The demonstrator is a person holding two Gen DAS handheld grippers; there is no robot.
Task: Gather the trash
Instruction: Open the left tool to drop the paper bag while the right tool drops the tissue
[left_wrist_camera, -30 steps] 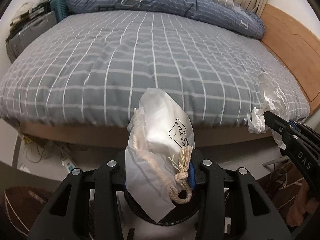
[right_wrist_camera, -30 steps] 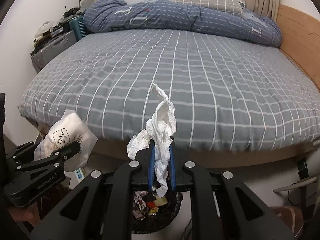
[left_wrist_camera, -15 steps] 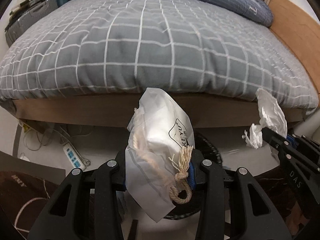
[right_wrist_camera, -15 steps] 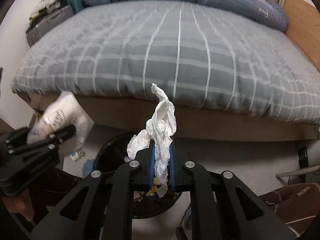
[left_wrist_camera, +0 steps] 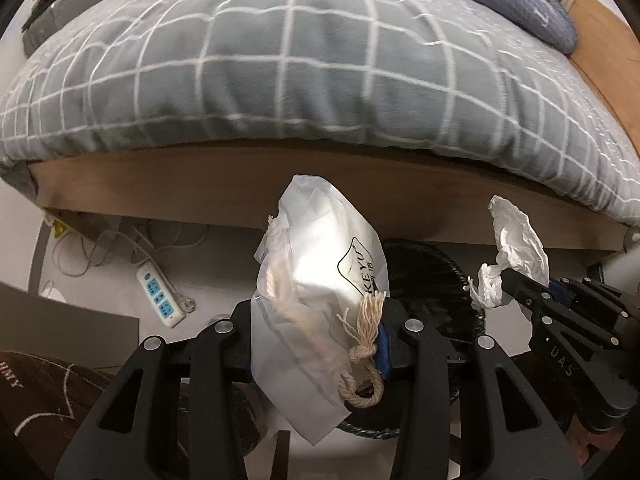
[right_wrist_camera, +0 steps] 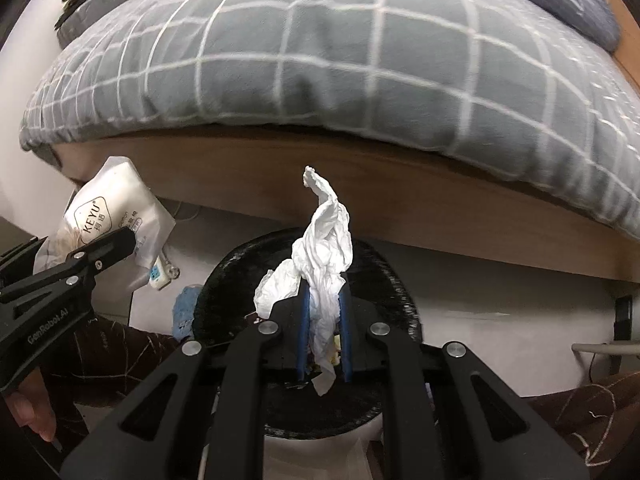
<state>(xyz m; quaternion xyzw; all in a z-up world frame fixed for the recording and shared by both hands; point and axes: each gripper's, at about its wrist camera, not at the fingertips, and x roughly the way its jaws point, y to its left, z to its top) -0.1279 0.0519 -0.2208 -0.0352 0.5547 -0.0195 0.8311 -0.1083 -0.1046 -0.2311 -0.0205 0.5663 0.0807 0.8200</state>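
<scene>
Left to right. Floor at far left: white power strip (left_wrist_camera: 161, 299) with loose cables, lying near the bed frame (left_wrist_camera: 240, 184).

Left tool (left_wrist_camera: 316, 344): clamped on a white KEYU plastic bag (left_wrist_camera: 320, 280). Bag stands up between the fingers, its twine drawstring (left_wrist_camera: 362, 360) knotted and hanging over the right-hand pad. In the right wrist view the same bag (right_wrist_camera: 108, 216) sits at far left, held up in front of the bed frame, left of the bin.

Centre: black mesh trash bin (right_wrist_camera: 384, 276) on the floor just in front of the bed frame, some rubbish visible inside. In the left wrist view the bin (left_wrist_camera: 432, 276) is mostly hidden behind the bag.

Right tool (right_wrist_camera: 324, 320): nearly closed, blue pads pinching a crumpled white tissue (right_wrist_camera: 324, 252). Tissue sticks up past the fingertips, a tail hangs below; it's over the bin opening. Left wrist view shows that tool (left_wrist_camera: 516, 284) coming in from the right with the tissue (left_wrist_camera: 516, 244) at its tip, beside the bin rim.

Above everything: grey checked duvet (right_wrist_camera: 320, 60) overhanging the bed edge.
</scene>
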